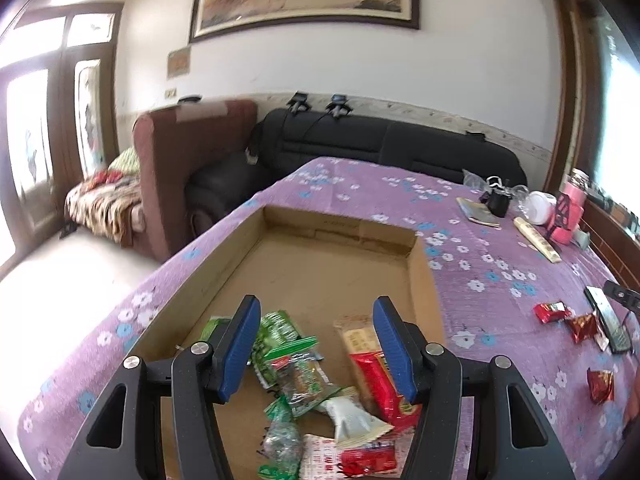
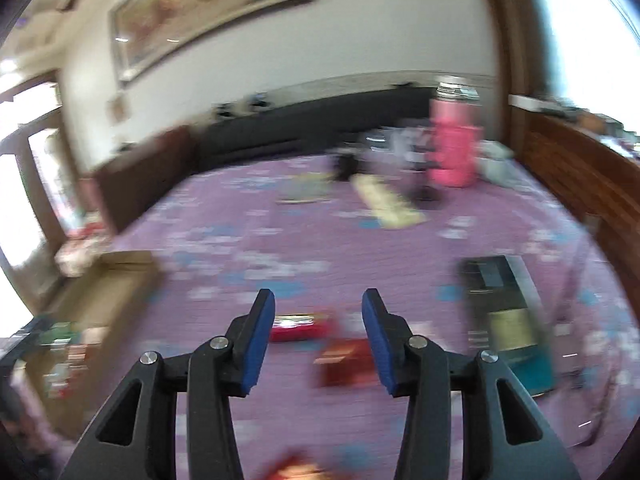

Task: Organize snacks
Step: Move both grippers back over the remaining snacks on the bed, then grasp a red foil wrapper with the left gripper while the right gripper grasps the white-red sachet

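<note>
The cardboard box (image 1: 304, 276) sits on the purple-floral-clothed desk (image 1: 480, 248) as the collection bin, so the green, white and red snack packets (image 1: 304, 372) are heaped at its near end where they're easiest to drop. The left tongs (image 1: 316, 344) hang over that pile spread wide, gripping nothing (probably just let go, judging by the pose). The right tongs (image 2: 318, 336), also wide and empty, hover above the loose red packets (image 2: 300, 326) lying outside the box, likely the next pickup; that view is too blurred to read wrappers.

purple tablecloth (image 1: 500, 240) with white-blue flowers, brown cardboard box (image 1: 320, 264), pink bottle (image 2: 454, 148)
</note>
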### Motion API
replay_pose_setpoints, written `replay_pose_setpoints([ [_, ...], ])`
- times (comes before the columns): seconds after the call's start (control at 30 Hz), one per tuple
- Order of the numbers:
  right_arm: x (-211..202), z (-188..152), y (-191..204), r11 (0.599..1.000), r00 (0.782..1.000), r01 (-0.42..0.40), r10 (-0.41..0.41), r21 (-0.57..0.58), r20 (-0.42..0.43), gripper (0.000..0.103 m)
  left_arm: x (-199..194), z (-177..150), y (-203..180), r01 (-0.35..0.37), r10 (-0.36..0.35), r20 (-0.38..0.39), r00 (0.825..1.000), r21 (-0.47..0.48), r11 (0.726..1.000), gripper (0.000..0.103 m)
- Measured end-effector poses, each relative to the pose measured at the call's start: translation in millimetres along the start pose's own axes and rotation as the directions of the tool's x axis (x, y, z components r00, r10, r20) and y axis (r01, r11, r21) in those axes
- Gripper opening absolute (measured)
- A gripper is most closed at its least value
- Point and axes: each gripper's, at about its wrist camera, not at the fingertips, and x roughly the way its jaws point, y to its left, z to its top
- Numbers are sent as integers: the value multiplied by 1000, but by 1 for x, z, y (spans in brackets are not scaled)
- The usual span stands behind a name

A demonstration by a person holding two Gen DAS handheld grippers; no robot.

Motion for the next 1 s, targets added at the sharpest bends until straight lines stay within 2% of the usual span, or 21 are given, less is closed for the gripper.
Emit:
replay_pose_setpoints([
  [0.13,18,-1,-30,993,998,38,-32,111,-53,44,-8,0,-10,33,-33,22,999,33,999,62],
  [0.23,29,-5,-33,991,995,64,-55,118,-81,44,-12,0,-19,55,-56,15,998,63,996,62],
  [0.3,35,-9,-32,989,992,-9,28,150,-122,44,-15,-1,-27,82,-82,-7,997,86,993,63],
  [0.37,36,-15,-29,973,973,-127,160,192,-166,44,-19,-1,-34,118,-115,-29,993,100,988,63],
  [0.4,39,-17,-20,938,928,-268,313,221,-204,44,-21,-1,-39,140,-136,-42,990,105,985,63],
  [0.47,36,-17,-2,857,826,-467,511,220,-237,44,-25,2,-45,177,-171,-57,984,108,978,65],
  [0.5,29,-14,1,848,822,-491,527,201,-216,44,-26,4,-50,204,-197,-70,978,110,973,68],
  [0.57,15,-5,-6,879,870,-447,470,165,-147,45,-28,5,-58,240,-230,-95,969,115,964,70],
  [0.6,9,-1,-17,923,922,-354,372,153,-106,45,-27,5,-64,264,-252,-111,961,117,957,70],
  [0.63,6,0,-26,954,959,-256,271,155,-84,46,-27,6,-70,286,-272,-127,954,119,951,70],
  [0.67,7,0,-38,977,985,-140,154,159,-80,46,-26,5,-75,298,-282,-135,950,121,947,70],
  [0.7,13,-1,-46,987,992,-54,71,151,-107,46,-26,5,-82,314,-295,-148,944,127,941,70],
  [0.73,17,-2,-50,988,991,-30,49,151,-125,46,-26,5,-88,326,-305,-157,939,131,936,70],
  [0.8,26,-7,-55,988,984,-17,44,155,-172,46,-27,3,-99,357,-332,-177,927,136,924,70],
  [0.87,28,-7,-50,993,983,23,-1,117,-184,46,-29,0,-109,388,-359,-195,913,140,911,70],
  [0.9,31,-9,-46,995,980,59,-43,76,-194,46,-30,-1,-112,396,-365,-202,909,147,906,70],
  [0.97,40,-10,-43,996,971,74,-62,45,-230,53,-31,-6,-119,405,-367,-216,905,172,898,70],
  [1.0,47,-14,-42,996,963,82,-72,30,-261,53,-31,-7,-122,409,-368,-222,903,179,895,70],
])
